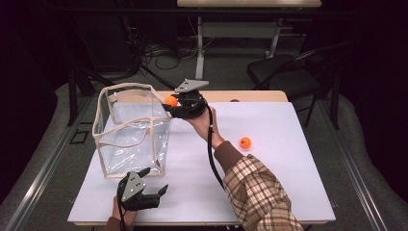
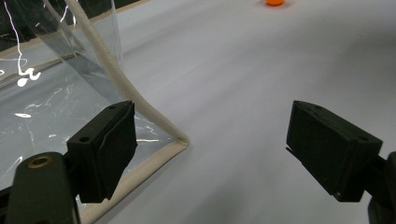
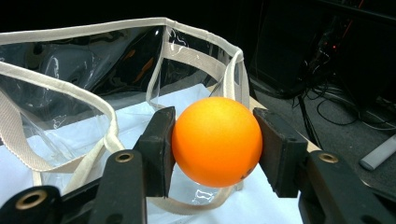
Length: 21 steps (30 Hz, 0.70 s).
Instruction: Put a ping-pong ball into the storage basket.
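The orange ball (image 3: 217, 141) is squeezed between the two black jaws of the right gripper (image 3: 215, 149). In the high view this ball (image 1: 171, 101) is held up just at the top edge of the clear bag (image 1: 130, 130), on the bag's right side.

Nearest to the person, the left gripper (image 1: 153, 183) is held low at the front edge of the white table (image 1: 269, 187). Its jaws are spread wide apart and nothing is held in them. In the left gripper view, the bag's front bottom corner (image 2: 180, 140) is seen just beside one jaw, lying on the table.

A little farther on, a checked sleeve (image 1: 257, 192) is seen coming in from the bottom. The right arm is stretched forward and to the left, and the hand (image 1: 204, 122) is wrapped under the right gripper (image 1: 174, 105).

A second orange ball (image 1: 245, 142) is seen lying on the table, to the right of that arm and well apart from the bag.

Farthest away, a dark chair (image 1: 288, 72) is seen behind the table.
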Tool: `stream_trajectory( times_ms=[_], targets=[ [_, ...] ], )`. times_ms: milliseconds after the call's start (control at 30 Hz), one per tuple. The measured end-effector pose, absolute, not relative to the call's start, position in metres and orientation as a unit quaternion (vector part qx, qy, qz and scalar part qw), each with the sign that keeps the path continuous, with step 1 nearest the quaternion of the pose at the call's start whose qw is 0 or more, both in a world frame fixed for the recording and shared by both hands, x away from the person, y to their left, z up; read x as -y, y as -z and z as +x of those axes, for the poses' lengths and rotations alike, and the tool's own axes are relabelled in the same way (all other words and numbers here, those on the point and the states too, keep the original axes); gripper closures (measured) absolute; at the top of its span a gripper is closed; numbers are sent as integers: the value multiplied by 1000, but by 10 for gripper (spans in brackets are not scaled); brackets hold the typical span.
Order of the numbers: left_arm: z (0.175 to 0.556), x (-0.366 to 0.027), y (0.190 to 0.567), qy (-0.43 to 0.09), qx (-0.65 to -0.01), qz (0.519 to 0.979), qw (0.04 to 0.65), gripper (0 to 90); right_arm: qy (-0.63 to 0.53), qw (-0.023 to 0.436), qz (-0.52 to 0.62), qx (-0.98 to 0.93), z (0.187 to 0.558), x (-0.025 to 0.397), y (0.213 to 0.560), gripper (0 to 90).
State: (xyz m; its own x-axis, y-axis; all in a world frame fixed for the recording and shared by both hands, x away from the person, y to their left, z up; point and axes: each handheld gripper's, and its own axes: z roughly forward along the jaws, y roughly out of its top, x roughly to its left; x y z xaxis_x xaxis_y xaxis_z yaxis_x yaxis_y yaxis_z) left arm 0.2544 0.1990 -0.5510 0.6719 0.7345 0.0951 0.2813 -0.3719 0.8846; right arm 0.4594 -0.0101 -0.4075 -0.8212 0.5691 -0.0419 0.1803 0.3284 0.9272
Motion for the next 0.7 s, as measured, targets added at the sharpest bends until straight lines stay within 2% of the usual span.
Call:
stream_trajectory(
  times_ms=[700],
  targets=[
    [254,-199,551,-247,-321,791,459,160,-510,164,237,-810,465,-5,409,506]
  ],
)
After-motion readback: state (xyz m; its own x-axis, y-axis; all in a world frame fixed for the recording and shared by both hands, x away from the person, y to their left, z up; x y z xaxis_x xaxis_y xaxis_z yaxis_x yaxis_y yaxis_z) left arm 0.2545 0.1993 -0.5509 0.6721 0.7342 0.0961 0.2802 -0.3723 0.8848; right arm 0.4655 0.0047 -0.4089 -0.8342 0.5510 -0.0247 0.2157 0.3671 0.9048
